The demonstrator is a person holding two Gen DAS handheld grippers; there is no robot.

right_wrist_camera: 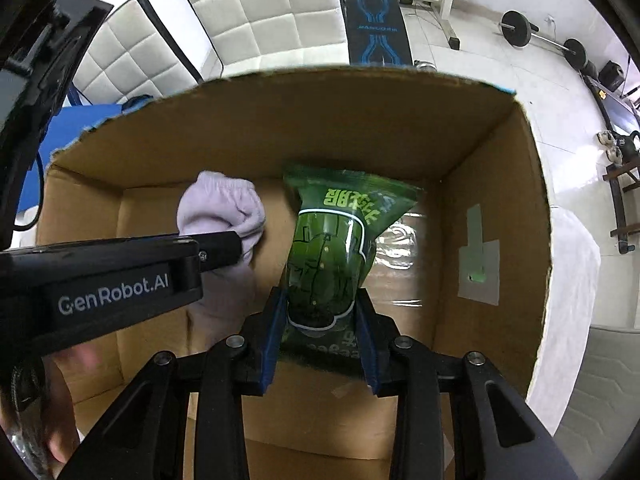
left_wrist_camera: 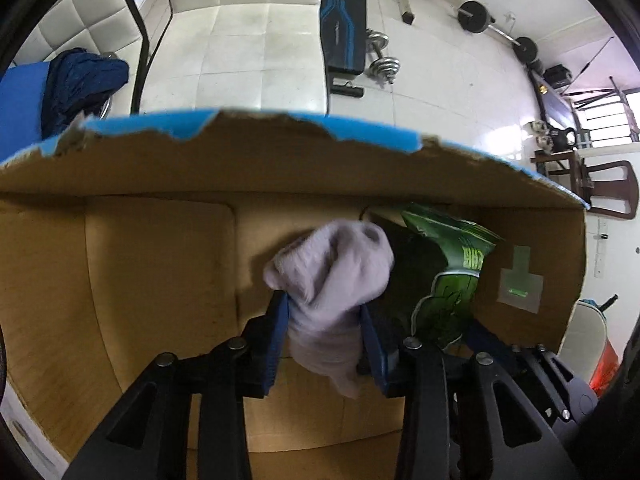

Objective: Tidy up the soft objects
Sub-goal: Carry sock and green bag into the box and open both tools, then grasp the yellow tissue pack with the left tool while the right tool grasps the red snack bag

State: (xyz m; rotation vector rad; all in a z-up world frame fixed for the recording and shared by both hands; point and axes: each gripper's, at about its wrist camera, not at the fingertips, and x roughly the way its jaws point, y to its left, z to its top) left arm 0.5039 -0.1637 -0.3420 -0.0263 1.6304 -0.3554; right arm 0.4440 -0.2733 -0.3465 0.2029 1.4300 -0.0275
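My left gripper (left_wrist_camera: 323,306) is shut on a pale lilac sock (left_wrist_camera: 336,280) and holds it inside an open cardboard box (left_wrist_camera: 160,280). My right gripper (right_wrist_camera: 321,304) is shut on a green snack bag (right_wrist_camera: 332,248) and holds it inside the same box (right_wrist_camera: 500,200), to the right of the sock (right_wrist_camera: 224,208). The green bag also shows in the left wrist view (left_wrist_camera: 448,276), right of the sock. The left gripper's black body (right_wrist_camera: 100,280) crosses the left of the right wrist view.
The box has a torn blue-edged far rim (left_wrist_camera: 280,120). Beyond it are white padded cushions (left_wrist_camera: 248,40), a dark blue garment (left_wrist_camera: 80,80), a weight bench (left_wrist_camera: 344,20), dumbbells (left_wrist_camera: 382,58) and a barbell (left_wrist_camera: 496,28). A wooden chair (left_wrist_camera: 608,188) stands at right.
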